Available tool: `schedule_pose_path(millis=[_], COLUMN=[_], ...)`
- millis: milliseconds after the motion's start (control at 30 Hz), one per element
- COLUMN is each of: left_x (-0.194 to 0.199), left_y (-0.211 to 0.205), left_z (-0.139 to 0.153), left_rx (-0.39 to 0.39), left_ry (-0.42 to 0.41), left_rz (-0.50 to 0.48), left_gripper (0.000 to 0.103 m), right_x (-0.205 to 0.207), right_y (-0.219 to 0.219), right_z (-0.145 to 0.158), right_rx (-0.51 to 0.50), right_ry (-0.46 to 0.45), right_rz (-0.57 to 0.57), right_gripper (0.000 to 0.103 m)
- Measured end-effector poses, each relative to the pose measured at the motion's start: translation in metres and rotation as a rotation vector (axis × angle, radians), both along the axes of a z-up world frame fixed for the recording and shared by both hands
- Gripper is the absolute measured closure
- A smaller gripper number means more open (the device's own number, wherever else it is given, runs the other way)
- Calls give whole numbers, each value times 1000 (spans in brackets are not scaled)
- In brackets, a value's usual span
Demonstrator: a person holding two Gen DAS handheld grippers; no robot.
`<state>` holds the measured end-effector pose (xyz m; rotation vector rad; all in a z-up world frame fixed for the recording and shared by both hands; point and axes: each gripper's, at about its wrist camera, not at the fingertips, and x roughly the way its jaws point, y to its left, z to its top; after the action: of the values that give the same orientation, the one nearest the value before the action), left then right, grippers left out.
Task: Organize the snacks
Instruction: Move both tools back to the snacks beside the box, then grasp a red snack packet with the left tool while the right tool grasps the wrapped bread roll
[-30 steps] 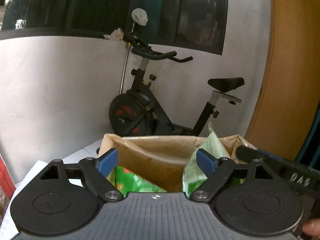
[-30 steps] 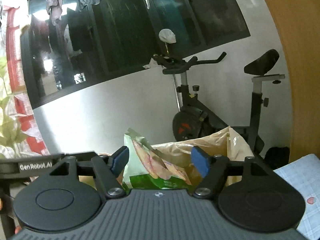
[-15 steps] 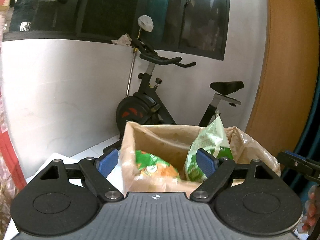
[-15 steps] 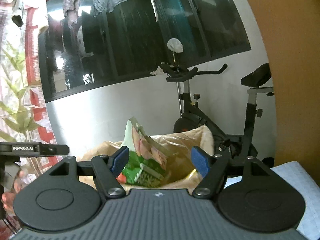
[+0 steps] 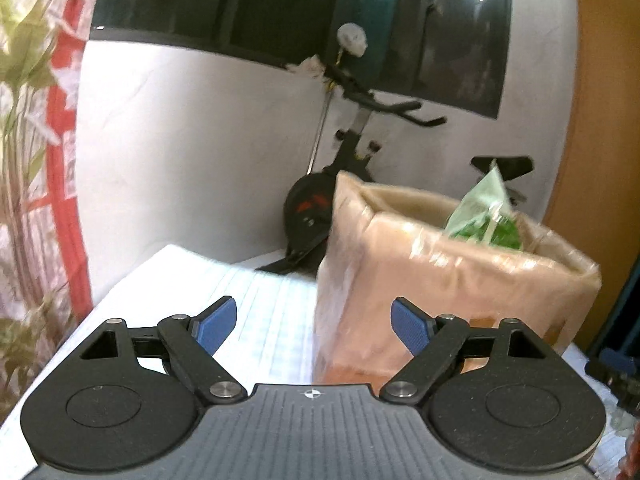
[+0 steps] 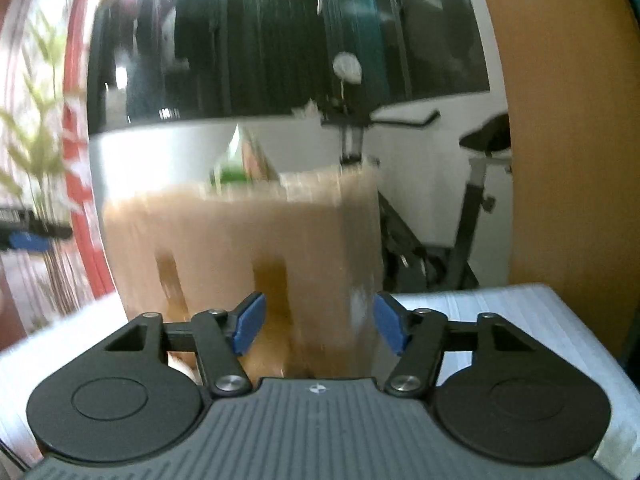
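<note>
A tan box [image 5: 440,280] wrapped in clear film stands on the white table [image 5: 240,292]. A green snack bag [image 5: 484,216] pokes out of its top. My left gripper [image 5: 314,326] is open and empty, low over the table just left of the box's near corner. In the blurred right wrist view, the box [image 6: 240,248] fills the middle, with the green bag [image 6: 232,168] above its rim. My right gripper [image 6: 320,324] faces the box's lower side. Its jaws are closing, and the pads press on nothing.
An exercise bike [image 5: 320,208] stands on the floor behind the table, against a white wall under dark windows. A wooden panel [image 6: 560,160] rises on the right. A red-patterned curtain and a plant [image 5: 32,200] are at the left. The other gripper [image 6: 28,238] shows at the left edge.
Both grippers have drawn back and sunk from above the box's open top to table level, so the box shows from the side. The right jaws have narrowed. The left stays wide.
</note>
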<state>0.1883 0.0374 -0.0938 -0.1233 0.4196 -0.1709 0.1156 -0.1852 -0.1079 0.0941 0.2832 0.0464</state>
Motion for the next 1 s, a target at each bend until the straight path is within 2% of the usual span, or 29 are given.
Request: schedule_pose_path(millis=[167,300,367,567,700,833,967,1000], left_x=[1,-1,-4,-7,-12,-14,-8,-6], left_y=[-6,-9,-8,-6,-3,-1,-5,-7], left_z=[-15,-25,-30,-51,-63,-75,-87,-88], left_rx=[30,49,45,59,74,60,82,82], left_ry=[32,56,68,124,130,162,224,233], left_rz=[-10,-29,-31,-22,0,24,4,-3], left_gripper=[18,18,18,18,19,22,36,36], right_x=[3,10,10,15,23,24,24,24], right_y=[15,23,26,26,20,23,23,22], right_z=[-41,-64,-72,-80,-85,-86,-86,-86], right_rx=[-71,-116,-122,-125,-99,-119,-116,-108], right_ry=[110,201,229,256,311,317,315,315], right_rz=[15,10,17,-8,-28,-27,-8,-7], right_gripper=[51,60,60,61,61,63,64,64])
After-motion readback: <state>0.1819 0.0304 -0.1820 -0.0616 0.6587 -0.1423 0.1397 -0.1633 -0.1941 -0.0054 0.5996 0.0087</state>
